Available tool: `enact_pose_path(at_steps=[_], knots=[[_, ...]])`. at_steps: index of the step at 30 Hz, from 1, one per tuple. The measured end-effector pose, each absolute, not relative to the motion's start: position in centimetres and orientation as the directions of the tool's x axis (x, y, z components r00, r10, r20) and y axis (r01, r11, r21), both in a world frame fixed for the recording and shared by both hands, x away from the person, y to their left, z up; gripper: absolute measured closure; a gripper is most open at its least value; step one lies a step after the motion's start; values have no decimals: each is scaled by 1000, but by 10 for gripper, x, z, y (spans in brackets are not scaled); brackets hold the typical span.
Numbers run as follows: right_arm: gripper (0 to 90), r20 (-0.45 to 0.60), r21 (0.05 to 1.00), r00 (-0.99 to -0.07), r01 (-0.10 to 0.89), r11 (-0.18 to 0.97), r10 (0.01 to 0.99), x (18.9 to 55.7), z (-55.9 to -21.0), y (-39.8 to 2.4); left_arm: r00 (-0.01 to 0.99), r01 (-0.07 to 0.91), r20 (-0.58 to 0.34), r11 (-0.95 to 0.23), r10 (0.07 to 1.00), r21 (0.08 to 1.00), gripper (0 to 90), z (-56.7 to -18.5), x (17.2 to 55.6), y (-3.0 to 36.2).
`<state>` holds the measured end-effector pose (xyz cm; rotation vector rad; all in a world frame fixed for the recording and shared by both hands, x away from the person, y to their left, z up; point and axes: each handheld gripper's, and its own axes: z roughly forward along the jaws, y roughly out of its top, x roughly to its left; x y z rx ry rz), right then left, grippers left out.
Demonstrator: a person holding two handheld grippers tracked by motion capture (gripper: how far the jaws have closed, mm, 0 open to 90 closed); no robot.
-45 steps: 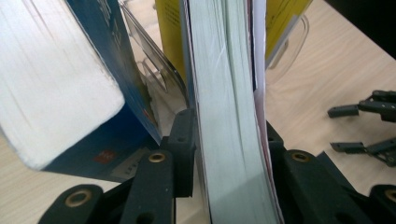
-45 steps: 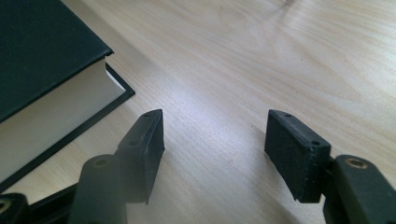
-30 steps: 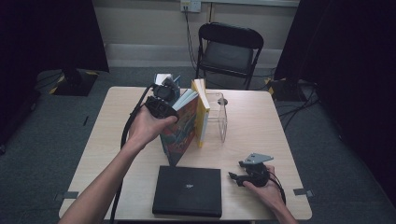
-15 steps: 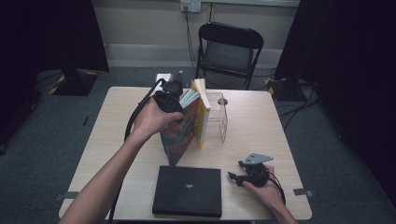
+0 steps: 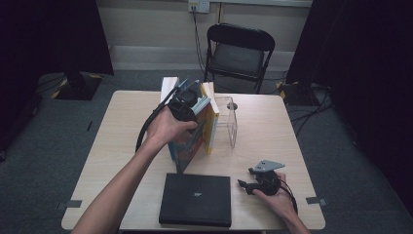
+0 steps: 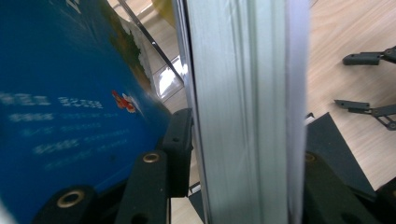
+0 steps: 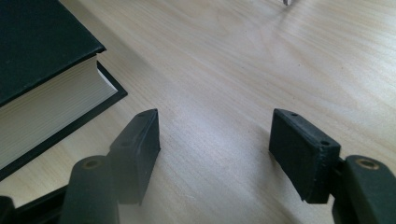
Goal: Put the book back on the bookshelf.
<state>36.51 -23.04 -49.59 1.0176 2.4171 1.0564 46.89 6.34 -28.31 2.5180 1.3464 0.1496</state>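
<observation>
Black hardcover book (image 5: 196, 199): lies flat at the near edge of the pale wood counter (image 5: 122, 146); its cream page edges show at the left of the right gripper view (image 7: 51, 107).
Right tongs (image 5: 247, 184): rest on the counter just right of the black book, held in the person's right hand (image 5: 272, 195); a grey three-cornered plate sits on top.
Right tongs' state: jaws stand well apart over bare wood, nothing between them (image 7: 215, 140).
Left forearm: comes in from the near left corner and reaches up to the middle of the counter.
Left tongs (image 5: 187, 100): held in the left hand (image 5: 165, 129) at the top of a row of upright books, with a black cable looping down beside the wrist.
Thick pale-edged book (image 6: 243, 107): stands upright between the left jaws, its grey-white page block running up the left gripper view.
Left tongs' state: the jaws have just been opening around that book; the nearer pad seems to lie against its side, though the blurred close view does not show whether it presses.
Blue-covered book (image 6: 70, 93): stands just beside the thick one, outside the jaw (image 5: 187, 146).
Yellow-covered book (image 5: 212, 129): upright on the far side of the row.
Clear plastic bookend (image 5: 231, 124): stands right of the yellow book.
Black folding chair (image 5: 238, 53): behind the counter's far edge.
</observation>
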Motion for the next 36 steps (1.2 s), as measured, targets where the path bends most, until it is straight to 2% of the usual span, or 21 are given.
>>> enact_pose_path(at_steps=[6, 20, 30, 36], knots=[[335, -2, 734, -698, 485, 475, 716, 365, -496, -230, 546, 803, -6, -521, 838, 288, 738, -281, 474, 67], [336, -1, 735, -697, 486, 473, 717, 365, -496, -230, 464, 857, -82, -424, 882, 291, 741, -272, 502, 69], [340, 4, 735, -698, 487, 472, 716, 365, -496, -230, 427, 874, -63, -394, 902, 283, 740, -269, 523, 55], [340, 3, 735, -700, 486, 473, 714, 365, -496, -231, 380, 896, -88, -343, 921, 284, 740, -270, 535, 55]])
